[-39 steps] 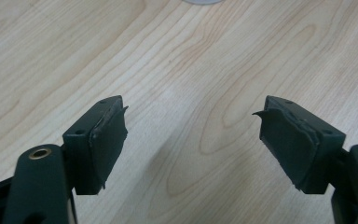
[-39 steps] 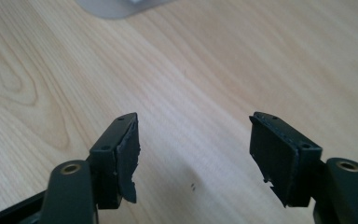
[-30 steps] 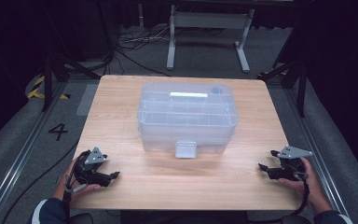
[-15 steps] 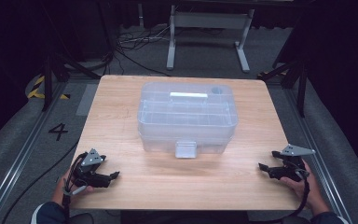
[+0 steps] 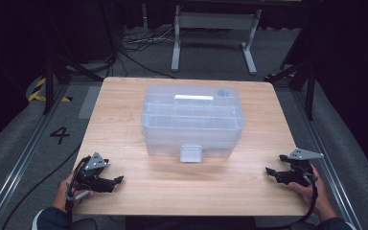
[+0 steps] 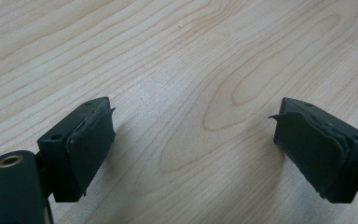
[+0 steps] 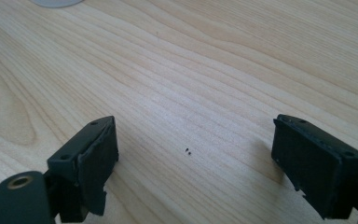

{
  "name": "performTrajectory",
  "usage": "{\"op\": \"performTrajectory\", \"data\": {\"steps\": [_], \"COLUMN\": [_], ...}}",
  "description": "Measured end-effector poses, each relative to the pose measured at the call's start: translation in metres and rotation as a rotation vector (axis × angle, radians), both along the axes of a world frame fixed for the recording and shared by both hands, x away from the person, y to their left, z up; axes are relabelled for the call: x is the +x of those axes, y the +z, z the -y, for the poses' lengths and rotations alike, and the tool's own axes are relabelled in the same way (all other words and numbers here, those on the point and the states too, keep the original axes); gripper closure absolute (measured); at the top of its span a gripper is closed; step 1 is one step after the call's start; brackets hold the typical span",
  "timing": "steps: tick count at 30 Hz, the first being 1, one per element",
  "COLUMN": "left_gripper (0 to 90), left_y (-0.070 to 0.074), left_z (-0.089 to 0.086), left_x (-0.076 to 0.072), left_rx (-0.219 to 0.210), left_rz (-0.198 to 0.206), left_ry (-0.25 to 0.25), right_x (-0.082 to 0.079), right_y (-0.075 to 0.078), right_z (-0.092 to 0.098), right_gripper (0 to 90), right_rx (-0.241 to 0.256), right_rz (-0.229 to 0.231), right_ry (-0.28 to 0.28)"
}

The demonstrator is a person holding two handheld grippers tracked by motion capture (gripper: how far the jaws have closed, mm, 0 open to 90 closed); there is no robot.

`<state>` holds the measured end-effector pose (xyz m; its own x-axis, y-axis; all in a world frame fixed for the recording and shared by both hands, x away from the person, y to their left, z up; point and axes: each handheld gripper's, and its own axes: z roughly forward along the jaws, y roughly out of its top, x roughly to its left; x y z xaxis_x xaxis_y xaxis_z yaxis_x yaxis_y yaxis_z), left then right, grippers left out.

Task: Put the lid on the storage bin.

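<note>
Wooden table, clear plastic box, grey floor

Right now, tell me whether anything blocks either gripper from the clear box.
Nothing visible does. Bare table lies between the left gripper, the right gripper and the clear box; both stand open.

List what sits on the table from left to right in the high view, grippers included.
Left gripper, jaws apart, at the near left corner → clear plastic box with its front latch, mid-table → right gripper, jaws apart, at the near right edge.
</note>
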<state>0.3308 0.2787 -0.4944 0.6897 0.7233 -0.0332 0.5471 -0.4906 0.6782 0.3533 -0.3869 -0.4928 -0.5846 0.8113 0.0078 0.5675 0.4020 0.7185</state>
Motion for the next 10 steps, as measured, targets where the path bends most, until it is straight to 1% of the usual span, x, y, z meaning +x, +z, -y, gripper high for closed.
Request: {"op": "performTrajectory", "data": {"steps": [3, 10], "left_gripper": [12.1, 10.5], "left_y": [0.0, 0.0], "left_z": [0.0, 0.0024], "left_x": [0.0, 0.0001], "left_rx": [0.001, 0.003], "left_rz": [0.0, -0.003], "left_ry": [0.0, 0.019], "right_x": [0.0002, 0.0003], "right_y": [0.0, 0.0001], "right_z": [-0.0002, -0.0002], "right_gripper": [14.6, 14.5], "right_rx": [0.001, 0.0], "right_rz": [-0.001, -0.001], "right_ry": [-0.001, -0.002]}}
